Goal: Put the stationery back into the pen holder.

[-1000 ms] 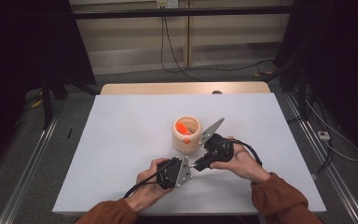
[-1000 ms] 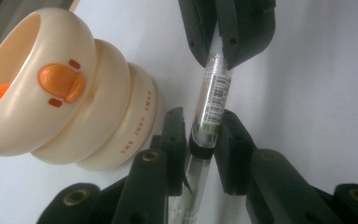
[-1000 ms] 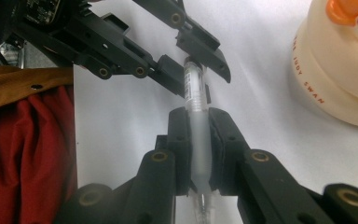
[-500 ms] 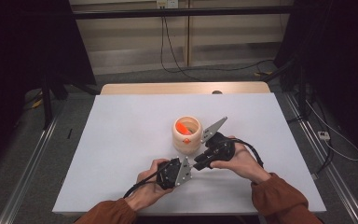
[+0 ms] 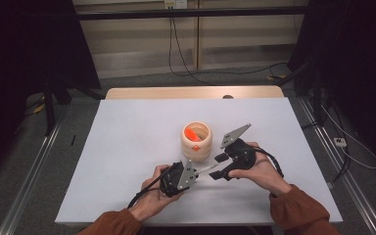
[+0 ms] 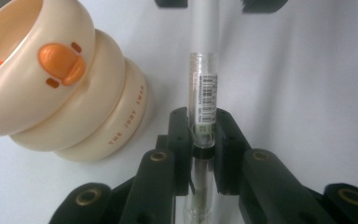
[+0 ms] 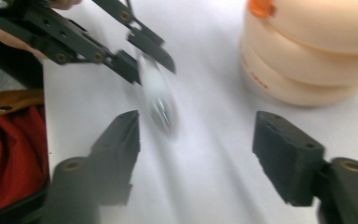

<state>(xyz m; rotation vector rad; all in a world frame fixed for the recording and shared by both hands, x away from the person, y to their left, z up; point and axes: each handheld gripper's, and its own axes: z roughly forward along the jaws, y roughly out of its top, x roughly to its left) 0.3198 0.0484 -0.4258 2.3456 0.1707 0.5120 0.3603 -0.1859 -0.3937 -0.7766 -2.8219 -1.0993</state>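
A slim pen (image 6: pixel 204 93) with a clear, barcoded sleeve and a white shaft points away from my left gripper (image 6: pixel 201 126), which is shut on its clear end. In the high view the left gripper (image 5: pixel 196 172) holds the pen (image 5: pixel 206 169) low over the white table. The pen's far end reaches toward my right gripper (image 5: pixel 218 166). The right gripper (image 7: pixel 200 135) is open; its jaws have just been opening. The blurred pen end (image 7: pixel 158 98) lies between them, close to the left pad, with neither pad pressing on it. A cream duck-faced cup (image 5: pixel 196 142) stands just behind.
An orange thing (image 5: pixel 192 133) lies inside the cup. The white table (image 5: pixel 127 147) has free room on the left, right and far side. Its wooden far edge (image 5: pixel 191 93) meets a dark floor with cables. Red-brown sleeves enter from the bottom.
The right gripper's jaws have spread apart around the pen's far end. Both hands and the cup stay where they were.
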